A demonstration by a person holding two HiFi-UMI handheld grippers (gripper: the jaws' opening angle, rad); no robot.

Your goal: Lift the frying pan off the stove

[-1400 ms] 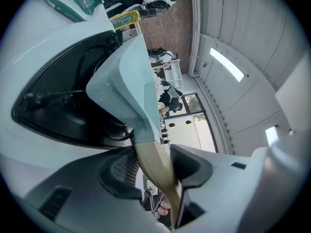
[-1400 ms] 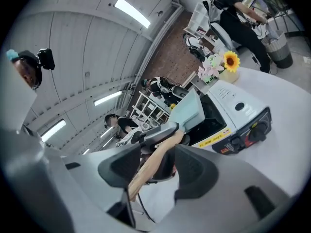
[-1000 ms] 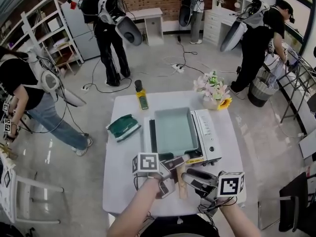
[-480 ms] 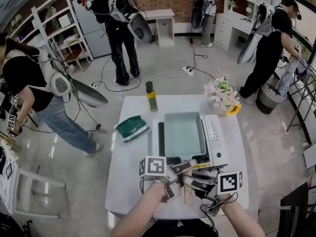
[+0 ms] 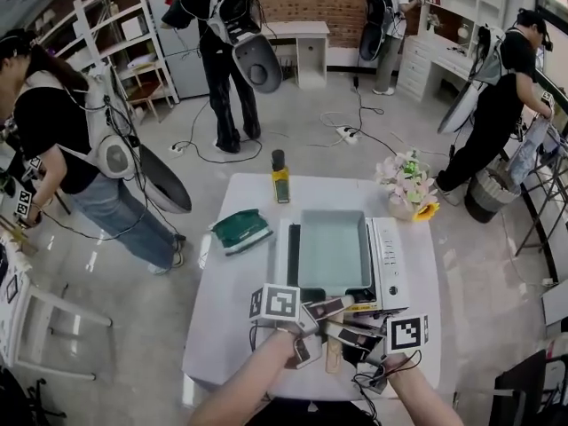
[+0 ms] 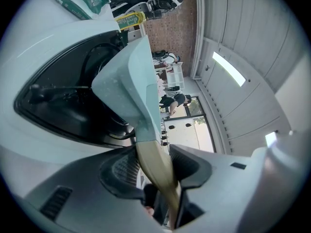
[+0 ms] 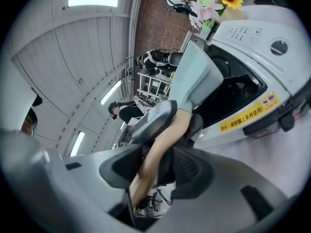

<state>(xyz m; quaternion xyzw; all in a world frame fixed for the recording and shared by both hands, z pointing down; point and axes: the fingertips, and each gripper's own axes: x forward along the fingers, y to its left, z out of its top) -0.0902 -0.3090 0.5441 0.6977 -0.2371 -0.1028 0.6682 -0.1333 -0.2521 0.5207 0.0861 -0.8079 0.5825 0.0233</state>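
I see the pale blue-green rectangular frying pan lying over the black top of the white tabletop stove; I cannot tell whether it rests on it. Its light wooden handle sticks out over the stove's near edge, above the white table. My left gripper is clamped on that handle just in front of the stove, with a pad pressed to each side. My right gripper comes in from the other side, a little nearer to me. Its jaws are closing, and the pads already touch the wood between them. A green packet lies left of the stove, and a yellow oil bottle stands behind it.
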